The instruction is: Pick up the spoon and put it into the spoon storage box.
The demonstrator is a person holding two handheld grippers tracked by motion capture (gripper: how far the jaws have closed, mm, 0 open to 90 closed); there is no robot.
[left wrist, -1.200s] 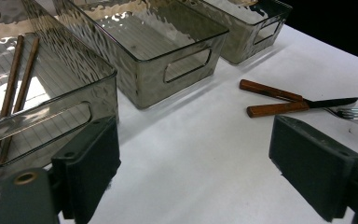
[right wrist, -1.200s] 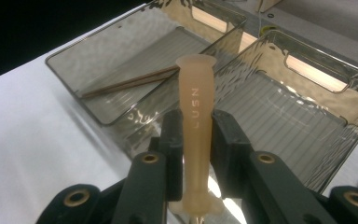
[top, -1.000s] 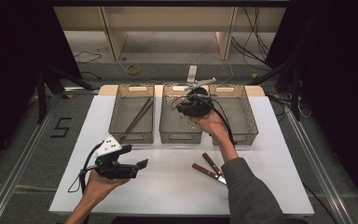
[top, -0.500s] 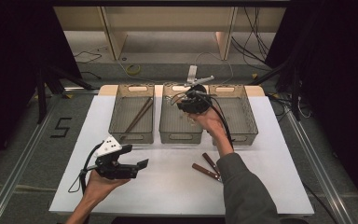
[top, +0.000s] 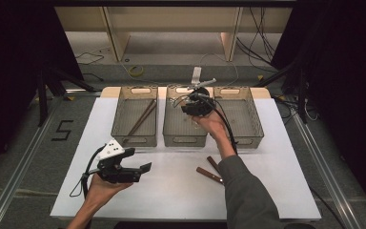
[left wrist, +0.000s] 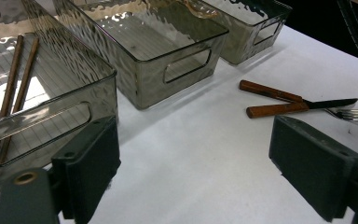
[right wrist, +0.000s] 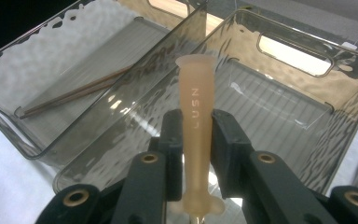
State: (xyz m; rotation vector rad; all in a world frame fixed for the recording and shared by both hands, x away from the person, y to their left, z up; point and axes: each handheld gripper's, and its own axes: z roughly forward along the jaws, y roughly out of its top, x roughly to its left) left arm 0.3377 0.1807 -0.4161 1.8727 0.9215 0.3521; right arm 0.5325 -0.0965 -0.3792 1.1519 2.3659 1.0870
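White table (top: 181,191): three smoked bins; chopsticks (top: 140,119) in left bin. Mid bin (top: 183,138): right gripper (right wrist: 196,140) above, clamped on tan handle (right wrist: 195,102). Left gripper (left wrist: 193,172) idle, jaws apart, empty. Knife (left wrist: 298,108), fork (left wrist: 352,113) loose. Risk: handle slips/tilts w/ narrow grip, lands outside bin.

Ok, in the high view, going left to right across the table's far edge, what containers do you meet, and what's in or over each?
Left bin with two chopsticks → middle bin, the right gripper holding a pale handle over it → right bin.
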